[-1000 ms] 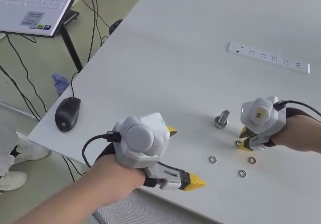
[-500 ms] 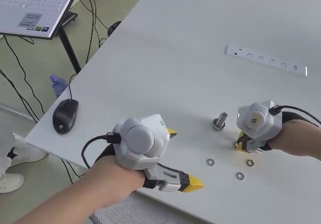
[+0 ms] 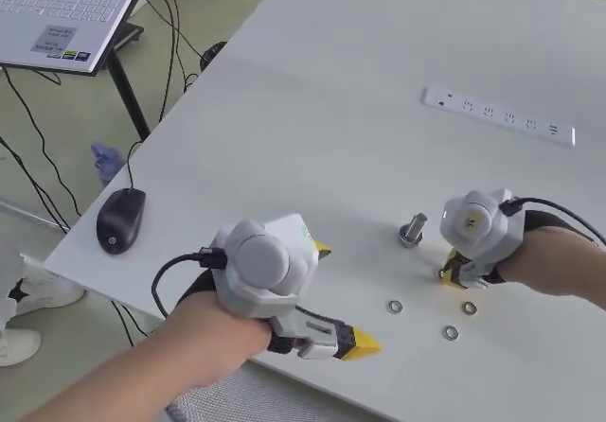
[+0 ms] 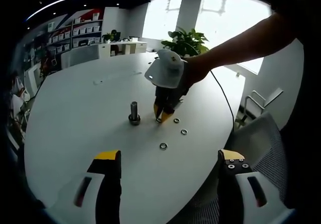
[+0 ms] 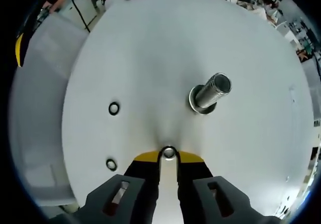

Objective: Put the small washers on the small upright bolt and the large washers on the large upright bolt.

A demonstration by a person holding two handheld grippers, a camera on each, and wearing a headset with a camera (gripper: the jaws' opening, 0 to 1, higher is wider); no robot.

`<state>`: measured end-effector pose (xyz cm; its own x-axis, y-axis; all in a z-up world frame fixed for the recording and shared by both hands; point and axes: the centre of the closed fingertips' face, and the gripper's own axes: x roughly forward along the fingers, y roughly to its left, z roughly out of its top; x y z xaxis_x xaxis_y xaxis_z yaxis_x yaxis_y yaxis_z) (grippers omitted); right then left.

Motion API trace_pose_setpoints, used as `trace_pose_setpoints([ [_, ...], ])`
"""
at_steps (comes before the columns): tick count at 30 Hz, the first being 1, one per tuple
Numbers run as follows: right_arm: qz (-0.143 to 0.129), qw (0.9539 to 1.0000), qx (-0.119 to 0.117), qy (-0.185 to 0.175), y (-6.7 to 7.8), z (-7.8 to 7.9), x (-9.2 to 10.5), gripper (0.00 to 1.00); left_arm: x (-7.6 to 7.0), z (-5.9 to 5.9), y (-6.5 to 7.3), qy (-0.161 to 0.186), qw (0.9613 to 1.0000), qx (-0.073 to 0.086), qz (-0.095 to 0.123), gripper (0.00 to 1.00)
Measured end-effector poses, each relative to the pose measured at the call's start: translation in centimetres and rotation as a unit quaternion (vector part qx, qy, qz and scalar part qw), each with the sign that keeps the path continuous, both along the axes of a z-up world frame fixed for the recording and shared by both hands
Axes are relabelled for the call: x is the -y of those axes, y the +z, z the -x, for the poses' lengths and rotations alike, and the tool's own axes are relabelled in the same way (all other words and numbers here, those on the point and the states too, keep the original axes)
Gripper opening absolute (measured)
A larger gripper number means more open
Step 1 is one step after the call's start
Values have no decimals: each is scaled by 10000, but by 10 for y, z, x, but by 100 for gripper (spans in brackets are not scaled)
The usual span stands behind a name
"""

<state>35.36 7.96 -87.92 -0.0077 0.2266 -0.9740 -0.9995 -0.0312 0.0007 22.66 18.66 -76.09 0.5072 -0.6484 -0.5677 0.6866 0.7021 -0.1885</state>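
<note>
An upright bolt (image 3: 411, 230) (image 5: 210, 94) (image 4: 134, 113) stands on the white table (image 3: 312, 110). My right gripper (image 3: 453, 274) (image 5: 169, 156) (image 4: 161, 117) is just right of it, tips down at the table surface, shut on a small washer (image 5: 169, 152). Three loose washers lie nearby: one (image 3: 395, 307) (image 5: 114, 108) in front of the bolt, one (image 3: 470, 307), and one (image 3: 451, 332) (image 5: 111, 164) closest to me. My left gripper (image 3: 343, 297) (image 4: 169, 158) hovers over the near table edge, open, nothing between its yellow tips.
A white power strip (image 3: 497, 116) lies at the far right of the table. A black mouse (image 3: 120, 219) sits by the left edge, its cable running down to the floor. A laptop (image 3: 57, 6) rests on a stand beyond the table.
The right gripper's body has leaned slightly toward the bolt while its tips stay at the washer. The left gripper has held still; the head camera has shifted a little.
</note>
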Motion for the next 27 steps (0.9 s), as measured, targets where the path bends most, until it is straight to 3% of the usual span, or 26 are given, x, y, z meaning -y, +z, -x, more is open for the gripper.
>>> trace_pose_setpoints([
  [6,23,9999,-44,-106,5,4,3,13,-1,0,0,-44,10000,-2,-25,78],
  [17,-155,9987,-117,-470,40,13,8,12,5,-6,0,-151,9999,45,-20,78],
  [27,-99,9977,-109,-667,49,19,35,12,5,-12,0,-201,9997,116,-78,83],
])
